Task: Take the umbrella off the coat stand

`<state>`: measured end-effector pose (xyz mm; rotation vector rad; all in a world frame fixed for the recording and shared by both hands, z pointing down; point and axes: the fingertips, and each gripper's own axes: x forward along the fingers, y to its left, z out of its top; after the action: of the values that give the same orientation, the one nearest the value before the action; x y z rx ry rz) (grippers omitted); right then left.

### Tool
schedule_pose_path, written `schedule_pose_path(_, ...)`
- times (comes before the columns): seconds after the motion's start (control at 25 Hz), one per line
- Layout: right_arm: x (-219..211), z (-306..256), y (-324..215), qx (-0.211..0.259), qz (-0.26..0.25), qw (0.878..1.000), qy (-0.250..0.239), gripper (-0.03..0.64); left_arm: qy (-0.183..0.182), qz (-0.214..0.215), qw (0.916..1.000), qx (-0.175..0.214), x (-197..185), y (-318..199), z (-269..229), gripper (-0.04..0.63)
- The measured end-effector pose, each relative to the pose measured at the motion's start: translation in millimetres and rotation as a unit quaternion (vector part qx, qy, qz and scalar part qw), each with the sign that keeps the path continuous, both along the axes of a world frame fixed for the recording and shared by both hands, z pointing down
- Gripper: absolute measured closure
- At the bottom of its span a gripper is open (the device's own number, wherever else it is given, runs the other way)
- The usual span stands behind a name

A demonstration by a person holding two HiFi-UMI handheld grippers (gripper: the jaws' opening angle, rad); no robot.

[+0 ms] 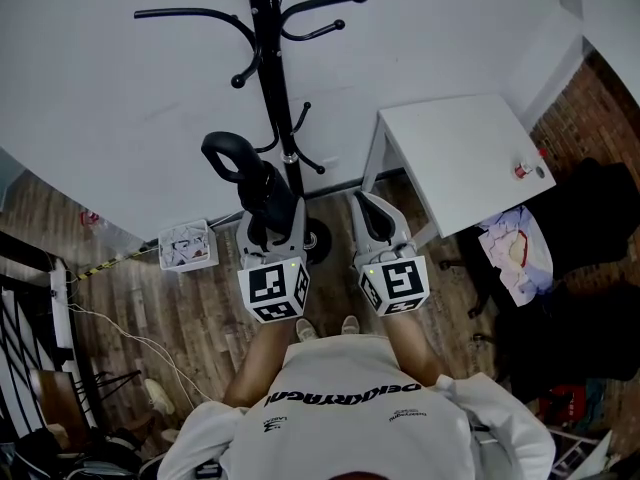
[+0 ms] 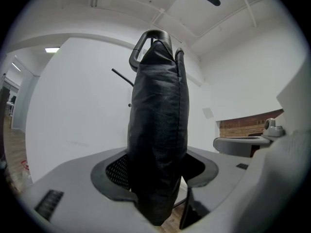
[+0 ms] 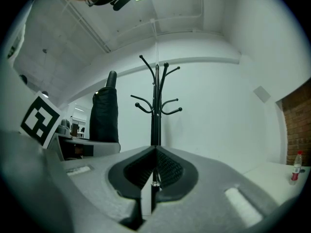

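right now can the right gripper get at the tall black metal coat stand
Probably yes: the right gripper faces the tall black metal coat stand with nothing between them, but its shut jaws would need to open first.

Stand (image 1: pixel 275 88) centre, by wall (image 1: pixel 110 118). Umbrella (image 1: pixel 262 193) upright in left gripper (image 1: pixel 268 223), just before stand. Right gripper (image 1: pixel 373 210) alongside. Table (image 1: pixel 455 153) right of stand, bottle (image 1: pixel 522 169) on it. Box (image 1: pixel 187 245) left, on floor (image 1: pixel 200 318).

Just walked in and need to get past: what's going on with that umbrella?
A person holds a gripper in each hand. The left gripper is clamped on a folded black umbrella, held upright with its handle at the top, clear of the coat stand. The right gripper is shut and empty beside it.
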<state>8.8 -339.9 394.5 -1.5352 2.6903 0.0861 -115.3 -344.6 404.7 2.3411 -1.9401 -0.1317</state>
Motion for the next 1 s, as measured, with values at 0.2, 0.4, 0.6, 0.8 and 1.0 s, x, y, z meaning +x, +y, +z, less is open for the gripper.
schedule_pose_path(0.2,-2.1,1.3,2.0,0.000,-0.006,1.000,0.002,0.618,-0.006,-0.008,0.9999,0.009,1.2,9.0,-1.3,0.337)
schedule_pose_path(0.4,-2.3,3.1,0.1,0.000,-0.012,1.000,0.006,0.618,-0.006,-0.016,0.9998,0.010,2.5,13.6,2.4,0.337)
schedule_pose_path(0.6,-4.5,4.0,0.6,0.000,-0.017,1.000,0.005,0.620,-0.006,-0.019,0.9998,0.003,6.0,17.9,9.4,0.337)
schedule_pose_path(0.8,-4.0,4.8,-3.9,0.001,-0.018,1.000,0.007,0.620,-0.009,-0.023,0.9997,0.002,5.5,14.7,11.4,0.337)
schedule_pose_path(1.0,-2.7,5.4,-5.5,0.000,-0.019,1.000,0.007,0.620,-0.012,-0.023,0.9997,0.001,7.2,14.0,13.5,0.337)
